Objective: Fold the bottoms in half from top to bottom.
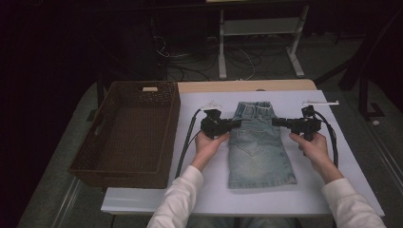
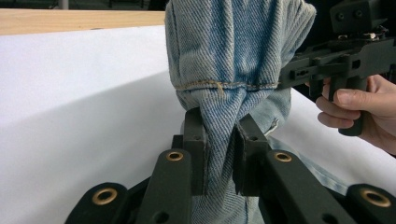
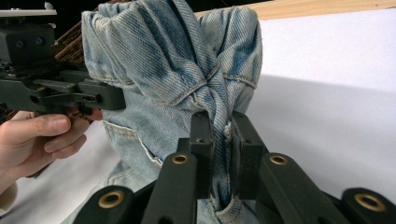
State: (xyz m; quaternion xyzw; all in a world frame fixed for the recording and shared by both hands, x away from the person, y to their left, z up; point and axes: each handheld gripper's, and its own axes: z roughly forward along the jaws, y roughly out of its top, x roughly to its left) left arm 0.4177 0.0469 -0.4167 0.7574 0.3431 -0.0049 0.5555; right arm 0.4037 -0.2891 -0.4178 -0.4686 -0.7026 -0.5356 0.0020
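A light-blue denim skirt (image 1: 256, 142) lies flat on the white sheet (image 1: 342, 156), waistband toward the far edge. My left gripper (image 1: 236, 124) is shut on the skirt's left side just below the waistband; in the left gripper view the denim (image 2: 219, 60) is bunched between the black jaws, at my gripper (image 2: 220, 135). My right gripper (image 1: 277, 122) is shut on the skirt's right side at the same height. The right gripper view shows folded denim (image 3: 187, 70) pinched at my gripper (image 3: 222, 135). Both grippers point inward toward each other.
A dark wicker basket (image 1: 95, 156) stands on the left of the table, close beside the white sheet. A thin white strip (image 1: 321, 102) lies at the far right of the sheet. Cables (image 1: 186, 142) trail from both grippers. Table legs and wires sit on the floor behind.
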